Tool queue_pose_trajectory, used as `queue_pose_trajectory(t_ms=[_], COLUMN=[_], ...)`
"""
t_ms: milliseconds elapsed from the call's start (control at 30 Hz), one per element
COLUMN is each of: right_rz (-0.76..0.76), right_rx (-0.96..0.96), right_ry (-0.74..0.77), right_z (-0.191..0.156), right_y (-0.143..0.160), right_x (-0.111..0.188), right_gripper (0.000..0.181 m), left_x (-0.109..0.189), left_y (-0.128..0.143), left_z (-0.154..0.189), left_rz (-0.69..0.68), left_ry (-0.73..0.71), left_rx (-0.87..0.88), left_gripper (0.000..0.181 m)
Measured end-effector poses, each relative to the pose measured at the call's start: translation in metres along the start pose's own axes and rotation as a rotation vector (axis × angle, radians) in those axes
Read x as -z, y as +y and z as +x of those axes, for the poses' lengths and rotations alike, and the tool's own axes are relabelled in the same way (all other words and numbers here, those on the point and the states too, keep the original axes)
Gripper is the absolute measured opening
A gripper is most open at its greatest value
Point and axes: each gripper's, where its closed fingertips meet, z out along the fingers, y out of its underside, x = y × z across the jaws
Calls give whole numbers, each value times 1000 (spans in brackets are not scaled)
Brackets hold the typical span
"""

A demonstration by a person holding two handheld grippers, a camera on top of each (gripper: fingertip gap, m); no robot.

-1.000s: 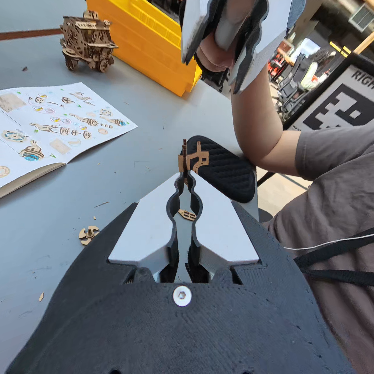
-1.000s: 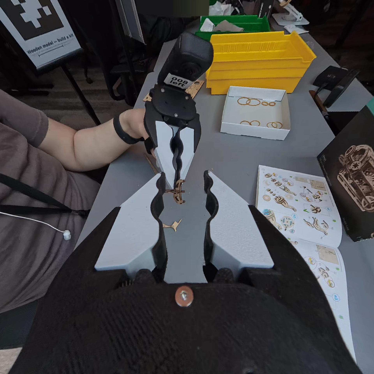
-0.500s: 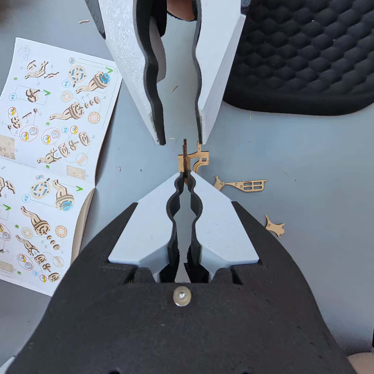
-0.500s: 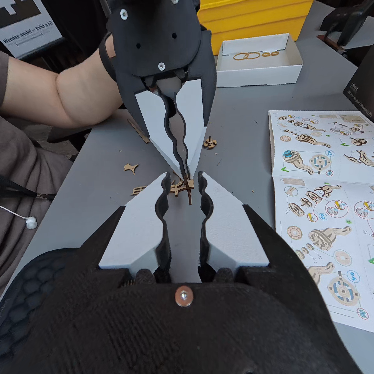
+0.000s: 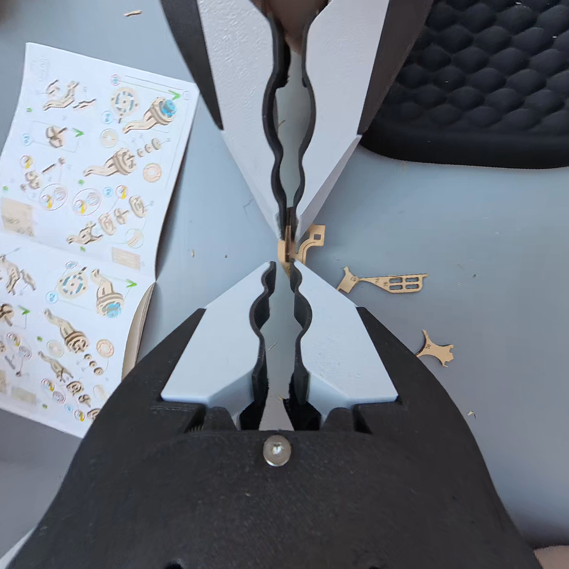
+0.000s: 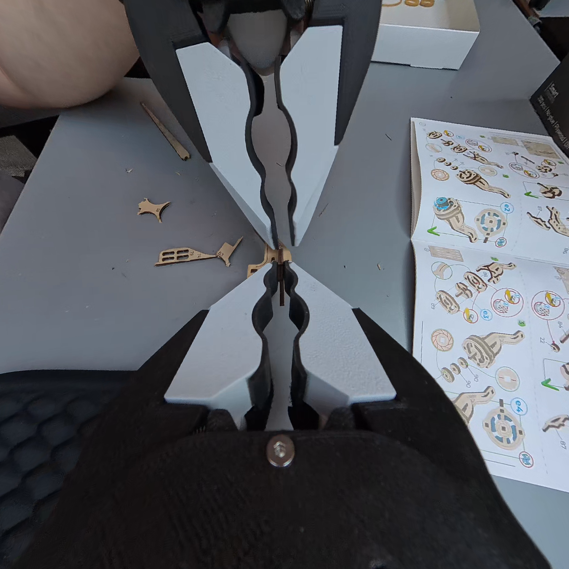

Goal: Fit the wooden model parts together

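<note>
Plywood edge-on is what the right gripper [image 6: 279, 268] has clenched between its tips: a thin dark-edged strip that belongs to the joined plywood parts [image 5: 308, 243], held just above the grey table [image 5: 462, 215]. The left gripper [image 5: 283, 266] meets it tip to tip from the opposite side with its jaws narrowly parted. One pad may brush the wood, but it does not look like a grip.

I judge this to be a hand-over or a regrip of the small sub-assembly. To do it well, keep the right squeeze steady and square to the strip so that the slotted joint is not levered apart. Draw the left tips straight back along their own line without snagging the curved bracket. Thin laser-cut ply would likely snap under twist.

Just beside the tips lies a loose slotted part [image 5: 388, 281], and farther out a small forked part [image 5: 435, 351], both flat on the table. An open instruction booklet [image 5: 92, 184] lies on the other side, and a black honeycomb pad [image 5: 477, 77] lies at the table edge.

The joint itself is hidden behind the tips, so I cannot tell how fully it is seated. A white tray [image 6: 425, 43] is cut off at the frame top, its contents unclear.
</note>
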Motion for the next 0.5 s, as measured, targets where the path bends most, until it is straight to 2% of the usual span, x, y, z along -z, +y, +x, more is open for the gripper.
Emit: queue_pose_trajectory(t_ms=[67, 133, 233, 300, 400, 500], right_rz=[34, 97, 204, 251, 256, 250], right_rx=[-62, -148, -313, -356, -318, -209], right_ry=[-16, -30, -95, -115, -108, -96], right_z=[5, 11, 18, 23, 23, 17], right_y=[0, -4, -12, -13, -12, -14], right_x=[3, 8, 15, 17, 17, 16], right_gripper=[2, 1, 1, 1, 1, 1], left_x=[7, 14, 27, 35, 40, 49], left_y=[7, 10, 7, 1, -1, -8], left_z=[-10, -12, -10, -6, -21, -21], left_rz=[45, 129, 325, 446, 578, 678], left_ry=[-44, -19, 88, 204, 313, 552], left_rx=[61, 153, 316, 416, 633, 817], left_gripper=[21, 31, 39, 45, 38, 29])
